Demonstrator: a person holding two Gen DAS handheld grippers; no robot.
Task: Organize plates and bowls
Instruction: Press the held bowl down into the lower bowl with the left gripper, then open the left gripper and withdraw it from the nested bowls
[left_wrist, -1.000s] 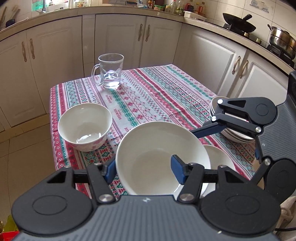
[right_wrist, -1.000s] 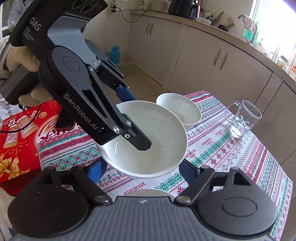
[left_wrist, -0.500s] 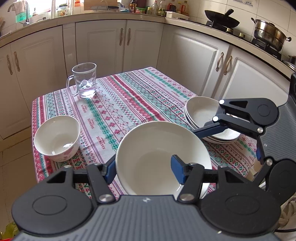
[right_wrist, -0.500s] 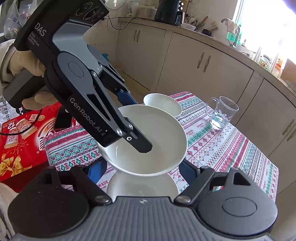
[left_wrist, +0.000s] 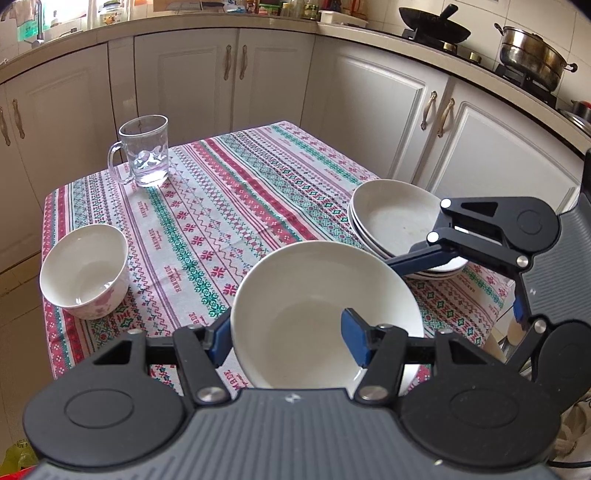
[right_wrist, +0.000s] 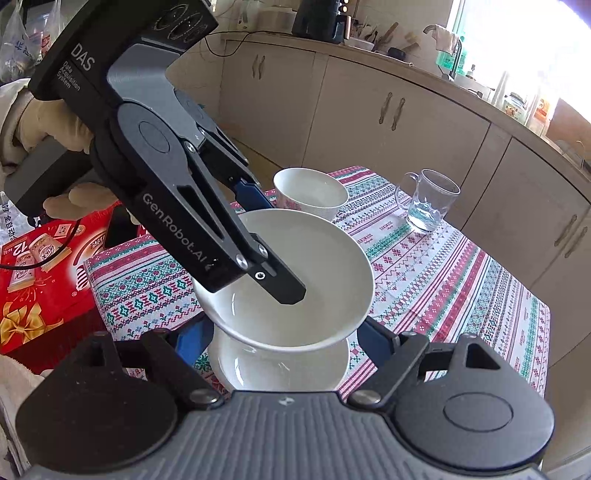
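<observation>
The left gripper (left_wrist: 286, 338) pinches the rim of a shallow white ceramic plate (left_wrist: 314, 314); the right gripper (right_wrist: 284, 338), jaws wide, straddles it without clear contact. Both hang over a striped patterned tablecloth (left_wrist: 229, 206) among cream kitchen cabinets (left_wrist: 388, 122). Only the right view shows a red carton (right_wrist: 40, 273).

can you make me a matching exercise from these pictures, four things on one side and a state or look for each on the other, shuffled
Things:
1 glass mug
2 flowered bowl
3 lifted plate
4 plate stack

States:
a clamped at its rim by the left hand-held gripper
b white, piled up on the tablecloth
c clear, with a handle
d pink pattern outside, standing alone

Pairs: 1-c; 2-d; 3-a; 4-b
</observation>
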